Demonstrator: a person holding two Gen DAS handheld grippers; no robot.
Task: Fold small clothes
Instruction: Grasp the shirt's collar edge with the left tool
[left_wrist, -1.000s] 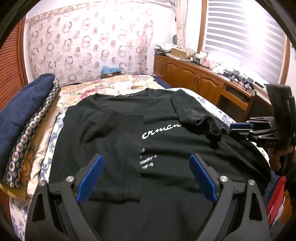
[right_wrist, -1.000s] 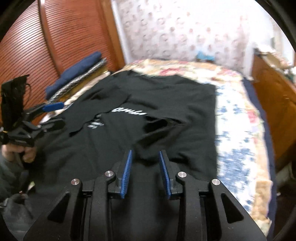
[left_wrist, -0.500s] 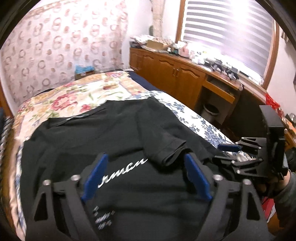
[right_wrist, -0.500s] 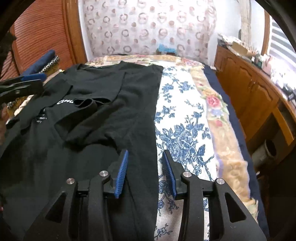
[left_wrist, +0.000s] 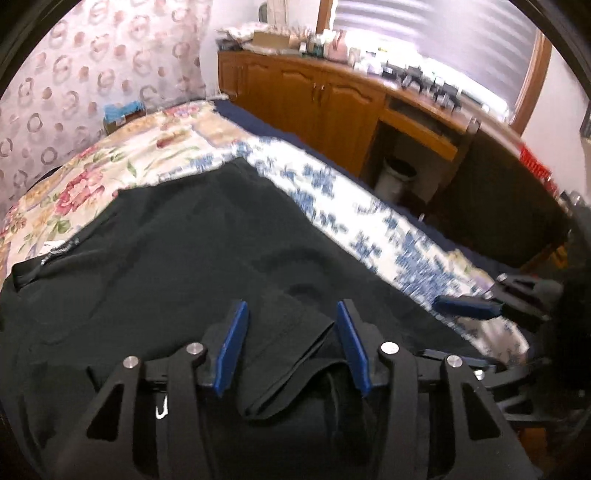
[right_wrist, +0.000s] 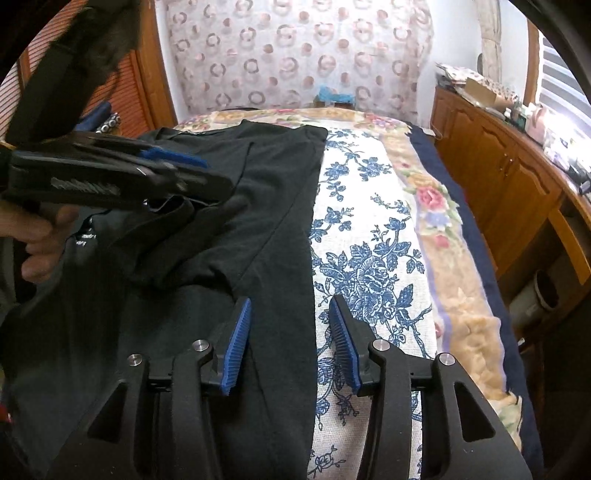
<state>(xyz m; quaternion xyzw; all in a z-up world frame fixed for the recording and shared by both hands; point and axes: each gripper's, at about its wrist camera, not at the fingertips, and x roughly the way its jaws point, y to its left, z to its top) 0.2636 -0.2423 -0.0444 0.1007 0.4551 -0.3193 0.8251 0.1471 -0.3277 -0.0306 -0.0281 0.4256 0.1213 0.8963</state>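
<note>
A black T-shirt with white lettering lies spread on the bed; it also shows in the right wrist view. Its right sleeve is folded inward in a loose bunch. My left gripper is open, its blue pads either side of that sleeve's edge, just above it. It also shows in the right wrist view over the sleeve. My right gripper is open and straddles the shirt's right side edge, low over the bed. It shows at the far right in the left wrist view.
The bed has a blue-flowered cover and a floral quilt. A wooden cabinet with clutter on top runs along the right wall, with a bin under the desk. Pillows lie by the wooden wall at the left.
My left gripper swung right from the folded left side to the bunched right sleeve and narrowed its opening. My right gripper moved right to the shirt's side edge and opened wider.
</note>
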